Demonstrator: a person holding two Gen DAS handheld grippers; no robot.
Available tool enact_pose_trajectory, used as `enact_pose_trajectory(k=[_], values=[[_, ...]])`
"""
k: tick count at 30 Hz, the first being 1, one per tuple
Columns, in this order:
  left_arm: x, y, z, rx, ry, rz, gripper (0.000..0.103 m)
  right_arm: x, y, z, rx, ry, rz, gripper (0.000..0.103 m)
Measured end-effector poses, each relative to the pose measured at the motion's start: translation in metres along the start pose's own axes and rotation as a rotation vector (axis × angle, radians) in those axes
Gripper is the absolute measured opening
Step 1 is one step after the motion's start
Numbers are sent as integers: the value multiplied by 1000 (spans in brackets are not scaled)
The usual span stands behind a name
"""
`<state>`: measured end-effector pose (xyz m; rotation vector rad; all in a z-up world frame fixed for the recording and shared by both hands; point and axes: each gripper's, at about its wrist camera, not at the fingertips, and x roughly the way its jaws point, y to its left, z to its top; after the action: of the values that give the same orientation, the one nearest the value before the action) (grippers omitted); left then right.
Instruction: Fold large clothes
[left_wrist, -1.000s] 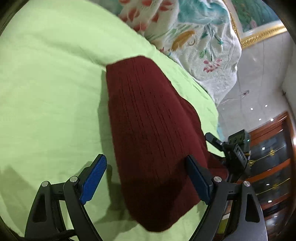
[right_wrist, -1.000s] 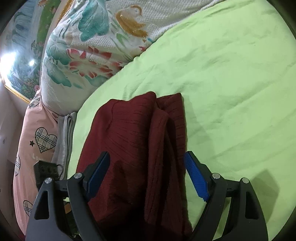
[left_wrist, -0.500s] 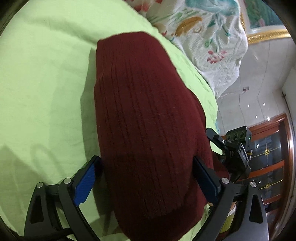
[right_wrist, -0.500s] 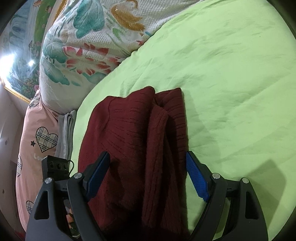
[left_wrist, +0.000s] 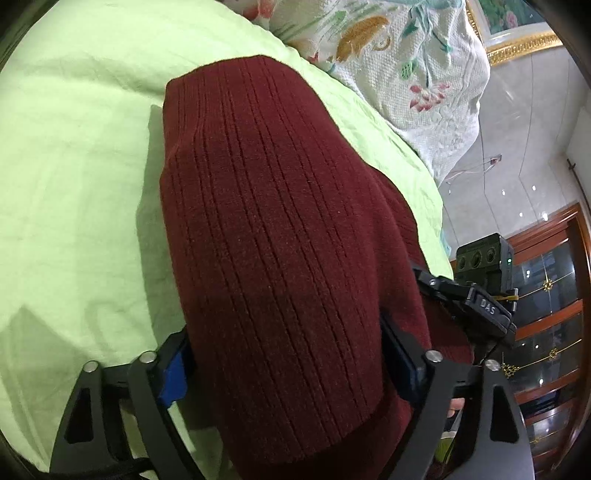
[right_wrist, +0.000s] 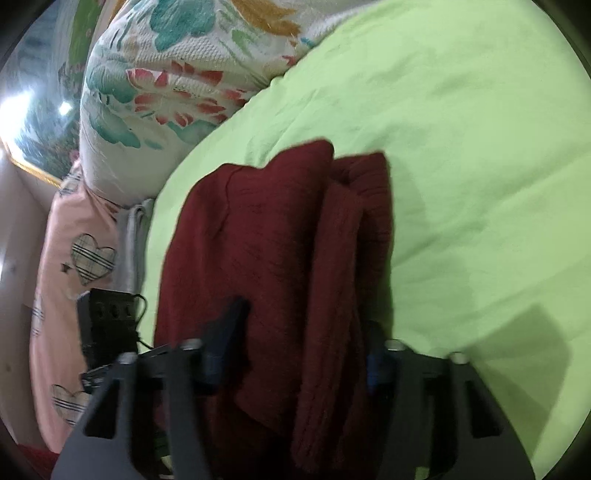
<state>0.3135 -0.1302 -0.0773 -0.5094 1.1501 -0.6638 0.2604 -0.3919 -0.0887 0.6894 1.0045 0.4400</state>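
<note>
A: What is shown in the left wrist view?

B: A dark red ribbed sweater (left_wrist: 280, 236), folded into a long bundle, is laid on a light green sheet (left_wrist: 74, 155). Its near end is straddled by the left gripper (left_wrist: 284, 369). The jaws are closing, and the knit is seen between the blue pads (left_wrist: 173, 376); the bundle is touched on both sides, yet a firm clamp cannot be confirmed.

A: And in the right wrist view?

B: The same sweater (right_wrist: 280, 258) is seen from its other side, where several stacked folds are exposed along the edge. The right gripper (right_wrist: 295, 350) is set over the near end, and its jaws are closing with the folds between them. The frame is blurred, so contact of the pads with the cloth cannot be told.

A: What is seen around the garment?

B: A floral quilt (right_wrist: 177, 74) is piled at the head of the sheet (right_wrist: 461, 129), and a pink pillow (right_wrist: 62, 258) printed with plaid hearts is placed beside it. In the left view, a wooden cabinet (left_wrist: 546, 295) with glass doors is visible behind the right gripper (left_wrist: 476, 295).
</note>
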Motion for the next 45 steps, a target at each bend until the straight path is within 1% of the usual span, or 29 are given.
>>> enact_pose_trajectory(k=[1,2,3,5,8,10,12,15,20,24,26,29,30,32,33,35,38,39,40,43,45], values=[[-2,0,-1,5,-6,1,77,0,1,-1,-1,-1,-1,41],[-5,-4,-3,19,-20,7,73,-1,4,-3,-6,-7,-4,40],[-8,-4,-4,29,-30,11,71,-3,6,-4,-9,-12,-9,37],[-16,-8,-9,44,-58,20,64,-8,16,-9,-16,-29,-20,33],[-33,-9,-16,43,-85,1,60,-14,32,-16,-17,-50,-7,31],[-51,-9,-23,47,-103,-5,59,-14,46,-24,-21,-52,16,30],[-80,-5,-36,65,-128,13,59,-7,63,-33,-41,-35,39,30],[-125,9,-54,79,-164,57,59,15,92,-53,-73,3,93,30],[-203,42,-84,74,-220,135,59,63,142,-87,-121,61,204,30],[-244,71,-105,57,-257,184,59,98,173,-107,-158,98,250,30],[-251,88,-114,32,-252,200,59,114,179,-115,-159,122,244,30],[-242,110,-123,5,-226,244,62,132,175,-127,-154,141,186,31],[-239,114,-126,4,-230,244,63,133,171,-129,-147,139,182,33],[-238,116,-129,4,-245,228,67,132,163,-131,-117,135,200,35],[-236,114,-128,7,-247,228,68,131,162,-131,-111,133,195,39],[-233,112,-129,12,-249,244,73,129,162,-131,-119,128,171,42],[-234,112,-129,1,-245,254,76,126,166,-131,-120,121,141,47],[-235,111,-129,-3,-246,257,76,125,166,-132,-119,117,130,54],[-239,110,-131,-5,-248,259,76,120,166,-131,-115,106,104,61],[-256,106,-137,0,-272,264,76,99,163,-129,-111,40,50,64],[-272,102,-145,17,-311,286,76,81,161,-126,-107,-14,24,64]])
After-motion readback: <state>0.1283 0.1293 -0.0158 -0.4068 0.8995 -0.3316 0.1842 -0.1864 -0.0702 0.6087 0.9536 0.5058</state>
